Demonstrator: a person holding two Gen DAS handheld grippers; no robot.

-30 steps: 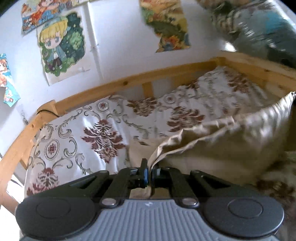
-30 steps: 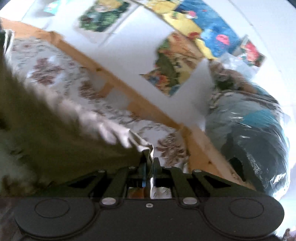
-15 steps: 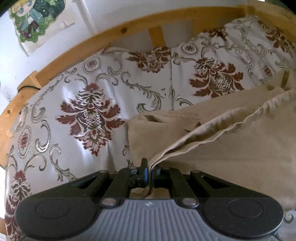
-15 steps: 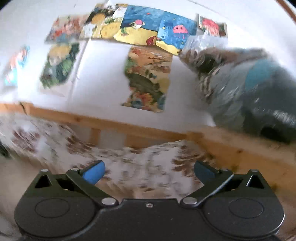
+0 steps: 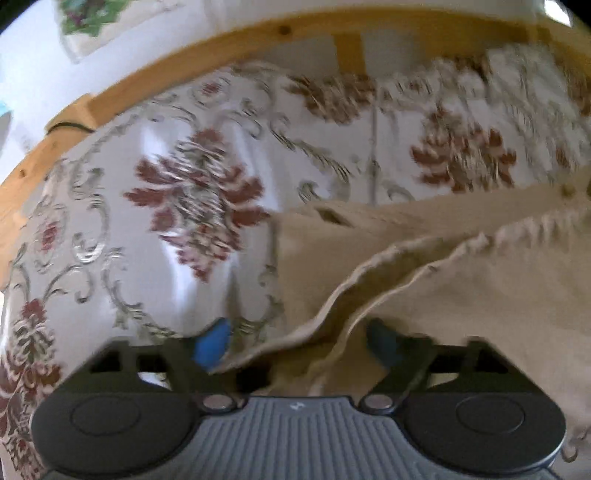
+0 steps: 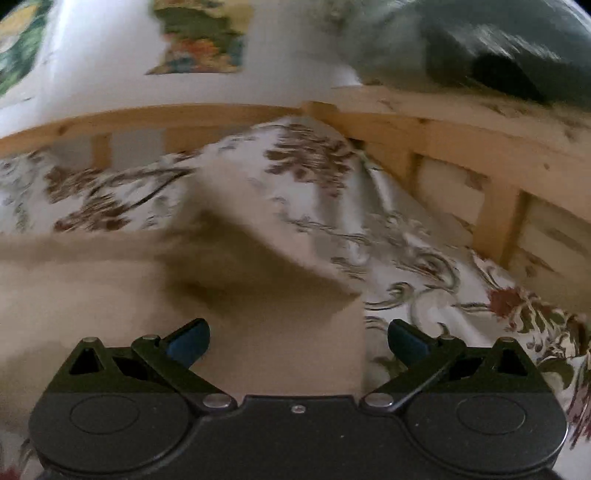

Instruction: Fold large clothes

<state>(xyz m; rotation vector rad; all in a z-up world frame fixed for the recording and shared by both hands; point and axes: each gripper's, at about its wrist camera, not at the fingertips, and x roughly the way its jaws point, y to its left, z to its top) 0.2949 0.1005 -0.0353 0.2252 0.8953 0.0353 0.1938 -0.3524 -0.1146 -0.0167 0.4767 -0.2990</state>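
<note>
Beige garment (image 5: 461, 295) lying on the patterned bedspread (image 5: 147, 240) inside the wooden bed frame (image 5: 258, 33), one layer laid over another, hems roughly stacked. Left gripper (image 5: 295, 338) opening, cloth edge loose between the spreading jaws, no longer pinched. Right gripper (image 6: 297, 338) spread wide above the garment's corner (image 6: 277, 332), nothing held. One fold apparently laid down, though blur hides how neatly. Probably left: smoothing, further folds to a compact bundle.
</note>
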